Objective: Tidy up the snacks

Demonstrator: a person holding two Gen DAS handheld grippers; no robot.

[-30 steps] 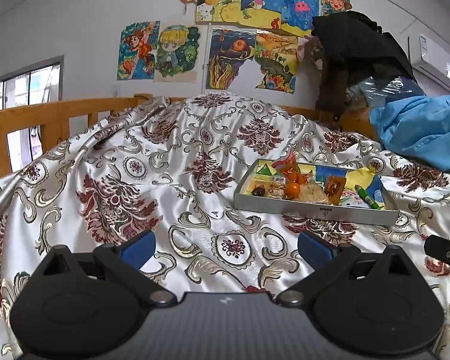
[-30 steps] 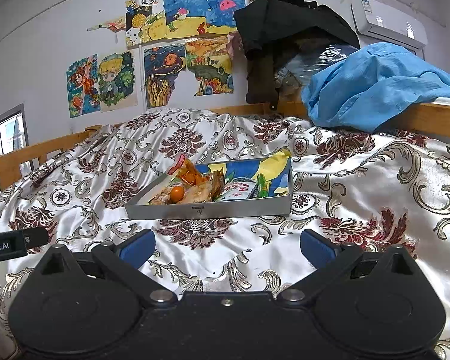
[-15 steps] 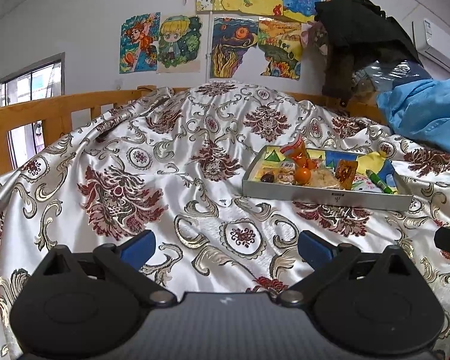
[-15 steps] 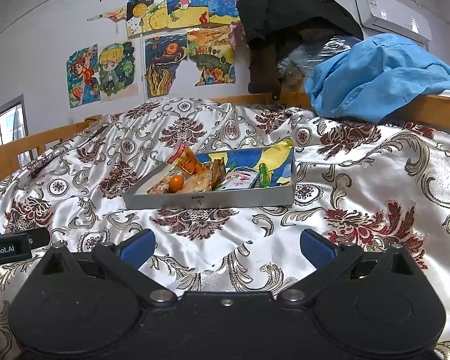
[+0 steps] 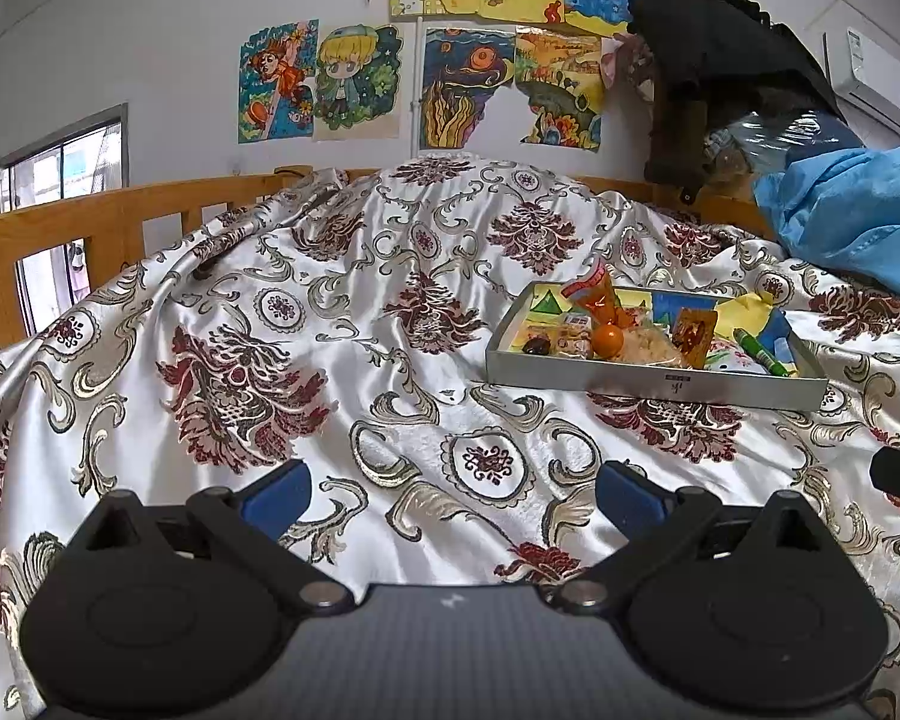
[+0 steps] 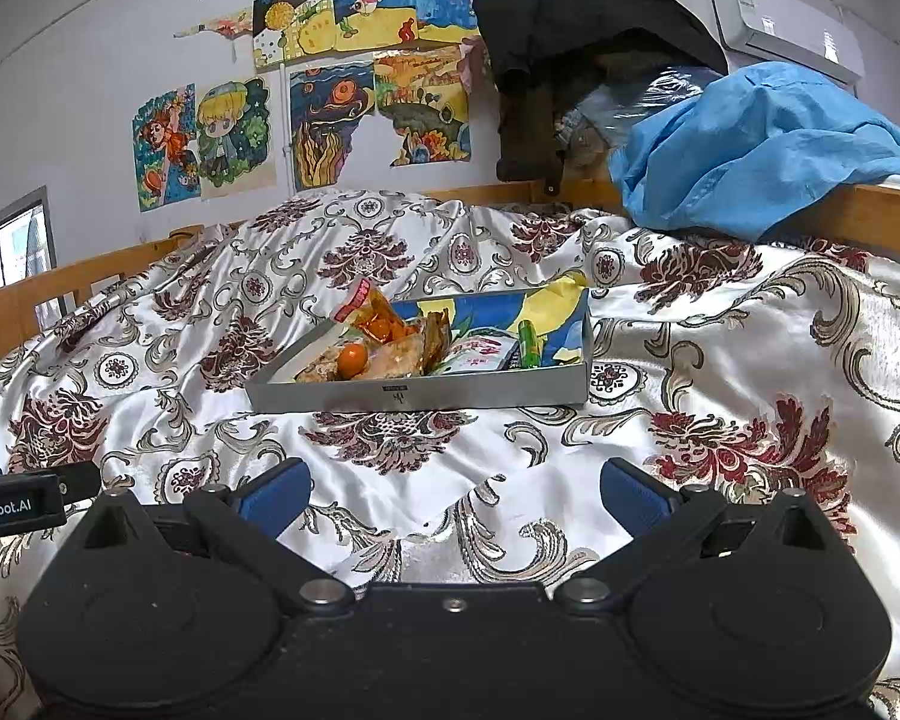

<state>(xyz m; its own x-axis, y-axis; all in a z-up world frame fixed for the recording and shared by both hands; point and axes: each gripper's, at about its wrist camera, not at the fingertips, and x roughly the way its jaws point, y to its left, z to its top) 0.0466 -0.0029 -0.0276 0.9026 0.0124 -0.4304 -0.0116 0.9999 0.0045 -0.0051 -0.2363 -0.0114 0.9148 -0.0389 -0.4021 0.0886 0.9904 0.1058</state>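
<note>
both grippers empty, jaws wide apart: left gripper [image 5: 453, 489], right gripper [image 6: 453, 489]. both hang over the patterned bedspread [image 5: 306, 324] short of the grey tray [image 6: 417, 393], neither touching it. snacks sit piled in the tray: orange ball [image 6: 351, 360], orange packet [image 6: 373, 313], green tube [image 6: 528, 345] toward its right end.

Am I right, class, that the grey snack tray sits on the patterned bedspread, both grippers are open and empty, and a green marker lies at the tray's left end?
Not quite. The green marker lies at the right end of the grey snack tray, as both wrist views show. The rest holds: the tray sits on the patterned bedspread, and the left gripper and right gripper are open and empty.
</note>
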